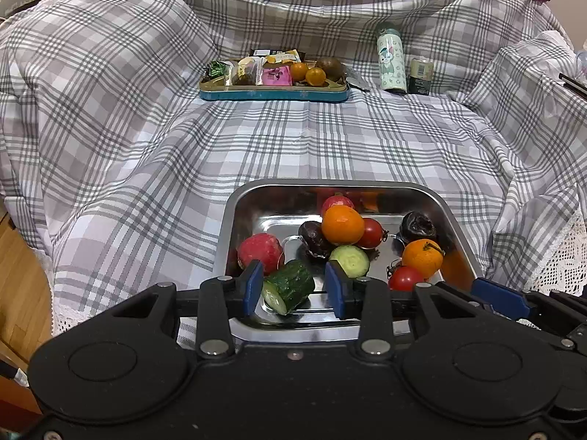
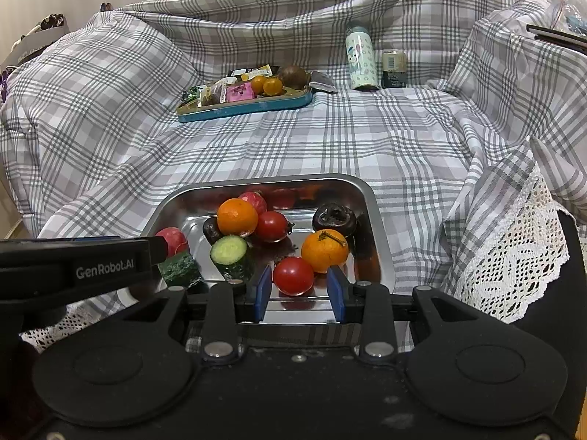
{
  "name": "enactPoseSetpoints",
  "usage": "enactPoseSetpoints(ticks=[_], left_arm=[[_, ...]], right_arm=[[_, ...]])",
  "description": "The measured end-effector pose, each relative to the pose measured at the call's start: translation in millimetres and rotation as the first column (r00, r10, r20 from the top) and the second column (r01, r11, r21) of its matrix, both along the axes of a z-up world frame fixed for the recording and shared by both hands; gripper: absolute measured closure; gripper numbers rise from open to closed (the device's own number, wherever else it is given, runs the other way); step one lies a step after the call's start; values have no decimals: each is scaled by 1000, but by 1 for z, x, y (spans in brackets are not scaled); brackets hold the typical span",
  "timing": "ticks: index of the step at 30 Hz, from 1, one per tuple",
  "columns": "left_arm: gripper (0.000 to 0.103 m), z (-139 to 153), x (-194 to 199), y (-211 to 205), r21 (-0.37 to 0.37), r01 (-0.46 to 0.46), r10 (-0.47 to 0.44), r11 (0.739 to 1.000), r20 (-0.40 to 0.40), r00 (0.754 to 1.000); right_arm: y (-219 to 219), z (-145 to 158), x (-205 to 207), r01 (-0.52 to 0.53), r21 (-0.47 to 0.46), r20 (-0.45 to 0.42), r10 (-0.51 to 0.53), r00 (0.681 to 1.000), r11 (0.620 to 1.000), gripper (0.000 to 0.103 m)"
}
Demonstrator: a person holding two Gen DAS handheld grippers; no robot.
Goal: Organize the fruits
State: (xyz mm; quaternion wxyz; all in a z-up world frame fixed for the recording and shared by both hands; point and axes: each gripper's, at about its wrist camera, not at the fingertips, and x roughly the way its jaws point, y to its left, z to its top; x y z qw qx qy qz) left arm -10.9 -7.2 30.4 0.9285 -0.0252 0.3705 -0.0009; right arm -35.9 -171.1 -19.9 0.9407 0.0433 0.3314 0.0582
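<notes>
Checked cloth over the bench point(image 1: 330, 139). Your left gripper point(image 1: 293, 288) fingers spread round a cucumber piece point(image 1: 290, 286); right gripper point(image 2: 300, 288) spread round a tomato point(image 2: 293, 275). Both could roll when squeezed.

Oranges point(image 1: 342, 224), tomatoes point(image 2: 292, 275), radishes point(image 1: 259, 252) and cucumber pieces point(image 1: 290, 286) lie in a steel tray point(image 1: 242, 201).

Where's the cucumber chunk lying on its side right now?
The cucumber chunk lies at the near-left edge of the steel tray, between the open jaws of the left gripper, just right of a red fruit.
</notes>
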Motion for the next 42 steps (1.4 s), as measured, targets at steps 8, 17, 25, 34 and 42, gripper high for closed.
enactPoseSetpoints(ticks=[8,17,25,34,42], left_arm=[[57,1,-1,-1,5,5,-5,1000,3,1000],[57,1,-1,-2,6,7,-7,1000,3,1000],[57,2,-1,-3,9,13,-13,1000,0,1000],[57,1,-1,-3,11,16,-16,1000,-1,1000],[57,1,-1,-3,11,17,-17,1000,-1,1000]], right_arm=[[0,0,-1,-1,1,-1,1,1000,1000,67],[-1,0,-1,-2,1,-1,2,1000,1000,67],[0,0,-2,-1,3,-2,1,1000,1000,67],[-1,0,-1,-3,3,-3,3,1000,1000,67],[0,-1,-1,-7,4,-7,7,1000,1000,67]])
